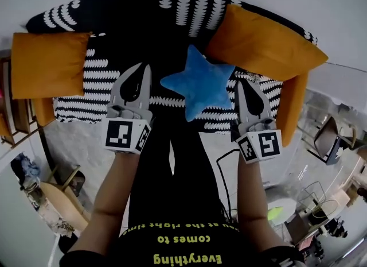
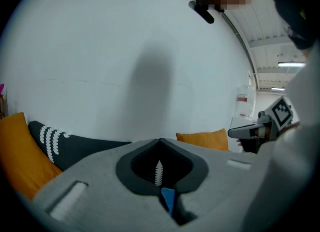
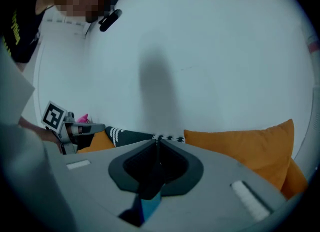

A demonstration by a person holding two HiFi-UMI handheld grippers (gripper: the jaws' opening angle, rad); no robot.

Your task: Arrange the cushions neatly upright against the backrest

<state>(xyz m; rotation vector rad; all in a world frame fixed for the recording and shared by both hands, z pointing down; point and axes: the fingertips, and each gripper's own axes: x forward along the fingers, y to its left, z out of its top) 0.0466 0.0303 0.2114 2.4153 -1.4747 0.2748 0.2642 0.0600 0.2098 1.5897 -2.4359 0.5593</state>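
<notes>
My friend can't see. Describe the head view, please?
A blue star cushion lies on a black-and-white sofa between the shut left hand-held gripper and shut right hand-held gripper. A left orange cushion and right orange cushion flank it.

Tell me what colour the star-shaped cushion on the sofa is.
Blue. The star cushion shows best in the head view.

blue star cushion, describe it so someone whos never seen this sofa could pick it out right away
Find the sofa with the black cover patterned in white. On its seat, between the left orange cushion and the right orange cushion, lies the blue star cushion. It is the only blue, star-shaped one; its neighbours are orange rectangles.
</notes>
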